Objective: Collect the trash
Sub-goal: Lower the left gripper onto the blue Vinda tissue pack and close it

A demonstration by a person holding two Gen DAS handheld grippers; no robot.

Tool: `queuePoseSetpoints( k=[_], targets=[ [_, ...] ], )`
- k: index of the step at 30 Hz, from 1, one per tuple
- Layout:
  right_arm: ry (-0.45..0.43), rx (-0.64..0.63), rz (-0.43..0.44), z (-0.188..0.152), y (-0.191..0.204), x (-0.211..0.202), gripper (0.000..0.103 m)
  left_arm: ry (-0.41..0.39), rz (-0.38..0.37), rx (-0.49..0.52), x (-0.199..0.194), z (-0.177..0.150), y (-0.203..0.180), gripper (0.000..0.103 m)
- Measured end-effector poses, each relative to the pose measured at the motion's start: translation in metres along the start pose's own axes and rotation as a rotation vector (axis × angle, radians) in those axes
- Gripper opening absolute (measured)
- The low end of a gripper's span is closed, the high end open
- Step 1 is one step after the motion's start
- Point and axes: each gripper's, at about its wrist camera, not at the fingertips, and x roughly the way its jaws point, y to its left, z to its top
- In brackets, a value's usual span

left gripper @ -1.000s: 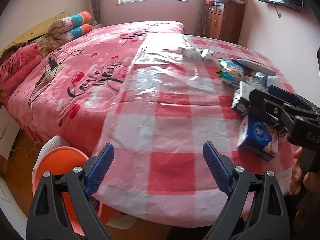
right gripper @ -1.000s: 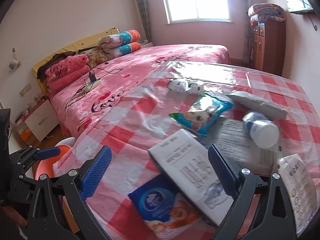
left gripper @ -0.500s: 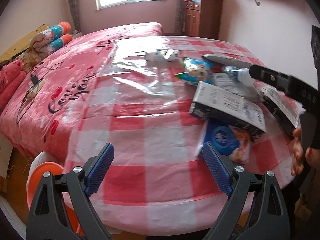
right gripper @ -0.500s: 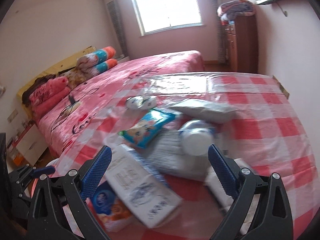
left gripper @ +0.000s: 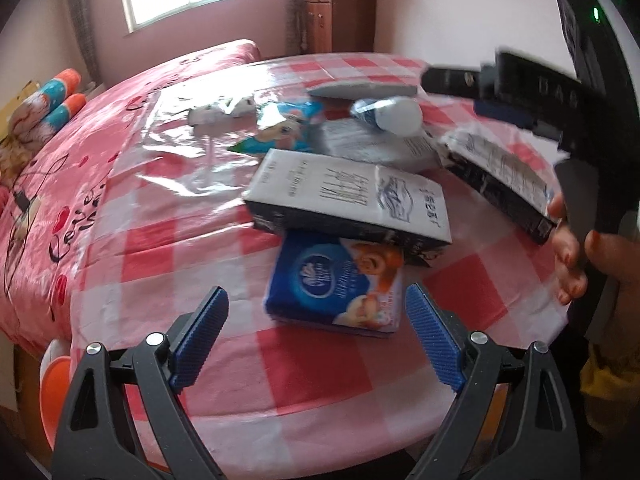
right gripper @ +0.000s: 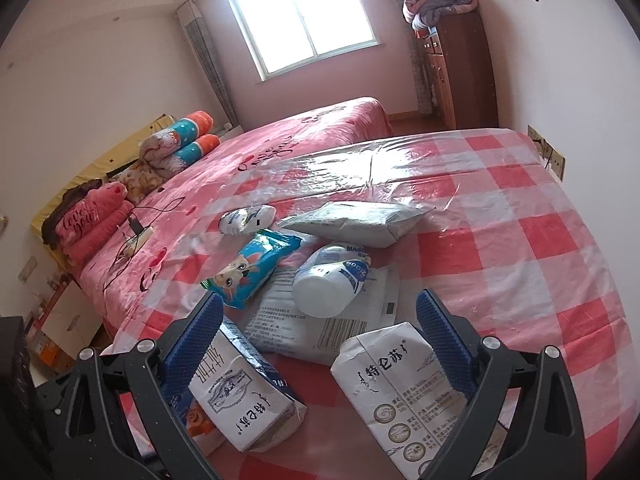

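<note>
**A:** Start with your left gripper (left gripper: 316, 334). Its fingers stand wide with nothing between the pads, and the blue tissue pack (left gripper: 336, 284) lies just ahead of the tips, nearer the right finger than the left. You seem to be lining it up as the first piece to take.

**B:** Why that one, and not the milk carton (left gripper: 348, 196) beyond it?

**A:** The carton lies flat with its near edge resting on the far end of the pack, so it is farther from your fingertips. My guess is that pulling the pack may shift the carton. Past that sit the cartoon snack bag (left gripper: 280, 130) and the white bottle (left gripper: 394, 114), well beyond your fingers.

**B:** And your right gripper (right gripper: 318, 338)?

**A:** Also spread wide and empty. Under its left finger lies the milk carton; under its right finger a second carton (right gripper: 400, 396) lies on its side. The white bottle lies on a flat printed pouch (right gripper: 320, 328) just ahead, between the two tips. The grey pouch (right gripper: 356, 222) and a small crumpled wrapper (right gripper: 246, 220) lie farther out.

**B:** So all the trash is on the checked plastic cloth (right gripper: 540, 240)?

**A:** Yes, bunched near its close edge. Nothing is picked up yet.
</note>
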Motion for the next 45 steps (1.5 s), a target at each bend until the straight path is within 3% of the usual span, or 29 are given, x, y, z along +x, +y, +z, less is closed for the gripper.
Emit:
queuePoseSetpoints(
  k=[15, 23, 29, 36, 45],
  targets=[
    [0.01, -0.008, 0.063, -0.001, -0.003, 0.0, 0.096, 0.052, -0.007, 0.049, 0.029, 0.002, -0.007, 0.091],
    [0.019, -0.071, 0.135, -0.004, 0.014, -0.001, 0.096, 0.032, -0.036, 0.008, 0.033, 0.002, 0.0, 0.09],
    [0.04, -0.107, 0.181, -0.008, 0.027, 0.003, 0.096, 0.012, -0.03, -0.021, 0.028, 0.0, 0.005, 0.074],
    [0.081, -0.12, 0.277, -0.013, 0.039, 0.01, 0.096, 0.002, -0.028, -0.102, 0.025, -0.003, 0.019, 0.073],
    [0.127, -0.215, 0.314, -0.024, 0.063, 0.02, 0.096, -0.009, 0.033, -0.183, 0.013, -0.011, 0.049, 0.073]
  ],
)
